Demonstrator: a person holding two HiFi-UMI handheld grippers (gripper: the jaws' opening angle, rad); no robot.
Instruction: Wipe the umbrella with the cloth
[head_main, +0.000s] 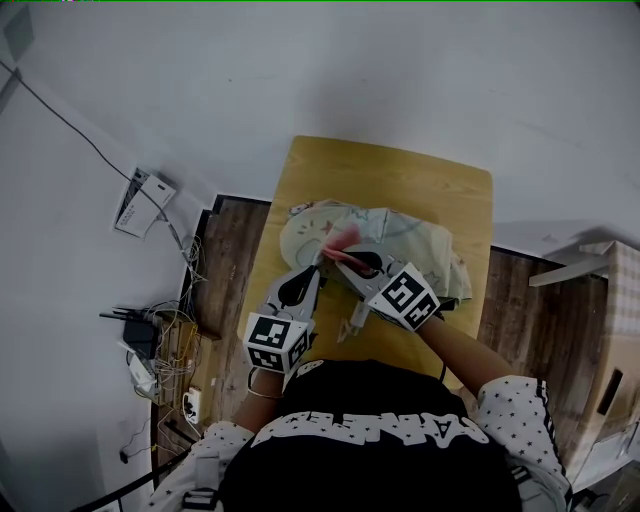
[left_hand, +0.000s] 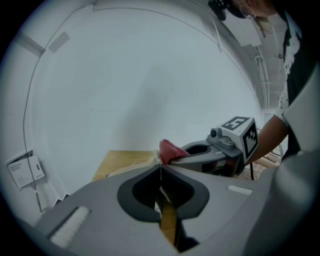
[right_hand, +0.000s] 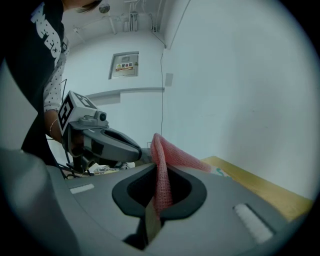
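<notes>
Grey left tongs (head_main: 318, 264), white dotted sleeves (head_main: 515, 400)

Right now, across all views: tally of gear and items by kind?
gripper: 2, left gripper and right gripper
cloth: 1, pink
umbrella: 1, pale patterned
table: 1, wooden
Total: 5

1. Umbrella (head_main: 420, 245) lies on table (head_main: 400, 170), toward its near side.
2. Cloth (head_main: 345, 238) sits between right gripper (head_main: 332, 254) jaws, above the umbrella's left part.
3. Left gripper (head_main: 318, 264) is just left of the right gripper, tips close together.
4. Cables (head_main: 160, 345) lie on the floor left of the table; box (head_main: 615, 380) stands to its right.
</notes>
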